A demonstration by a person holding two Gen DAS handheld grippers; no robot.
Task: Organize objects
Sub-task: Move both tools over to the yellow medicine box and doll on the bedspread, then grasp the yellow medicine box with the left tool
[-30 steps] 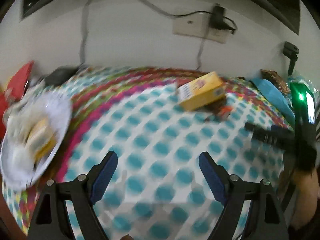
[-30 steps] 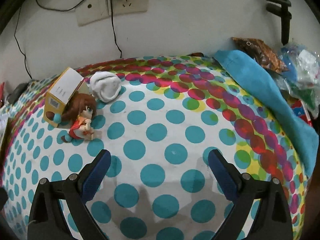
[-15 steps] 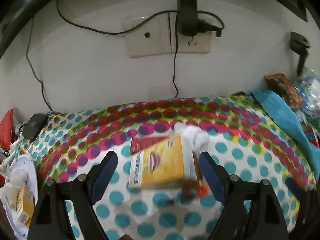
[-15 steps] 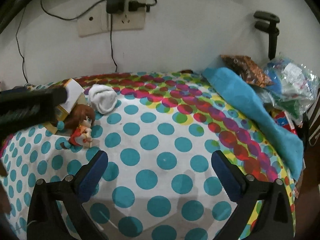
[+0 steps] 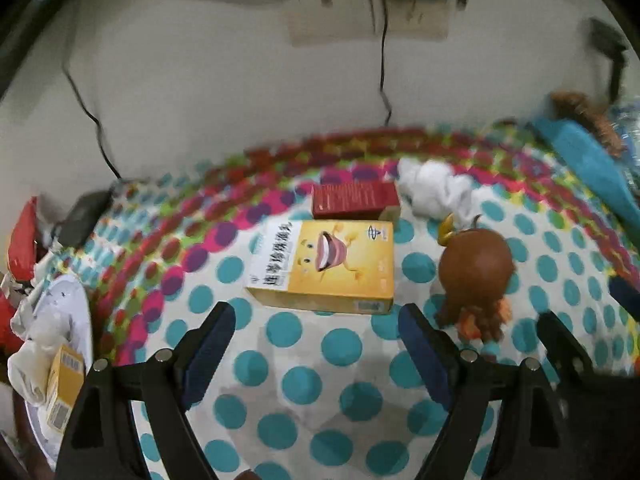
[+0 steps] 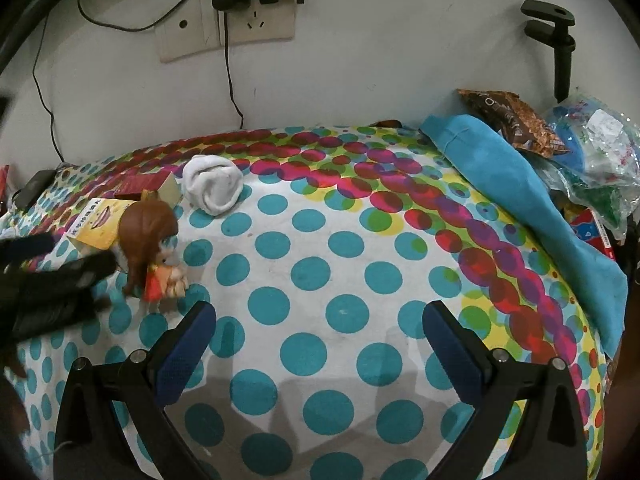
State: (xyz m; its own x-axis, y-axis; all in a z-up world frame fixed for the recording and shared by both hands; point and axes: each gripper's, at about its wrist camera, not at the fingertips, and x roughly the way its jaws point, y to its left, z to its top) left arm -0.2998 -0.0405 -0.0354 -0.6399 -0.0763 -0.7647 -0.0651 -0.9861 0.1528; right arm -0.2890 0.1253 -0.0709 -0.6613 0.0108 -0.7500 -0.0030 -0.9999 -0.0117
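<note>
A yellow box (image 5: 326, 266) lies flat on the dotted tablecloth (image 5: 304, 384), just beyond my open, empty left gripper (image 5: 316, 344). A red box (image 5: 354, 200) lies behind it. A brown-haired doll (image 5: 474, 276) stands to its right, and a rolled white sock (image 5: 436, 194) lies behind the doll. In the right wrist view the doll (image 6: 154, 248), the sock (image 6: 214, 188) and the yellow box (image 6: 94, 230) sit at the left. My right gripper (image 6: 316, 344) is open and empty over the cloth. The left gripper (image 6: 48, 284) shows as a dark shape at that view's left edge.
A white plate (image 5: 66, 312) with a small yellow box (image 5: 64, 384) and crumpled paper sits at the left edge. A blue cloth (image 6: 520, 192), snack bags (image 6: 516, 120) and plastic packets (image 6: 596, 136) line the right side. Wall sockets with cables (image 6: 236, 12) are behind.
My left gripper has swung from the plate side toward the yellow box and closed in on it. The right gripper has shifted slightly; the left gripper has entered its view.
</note>
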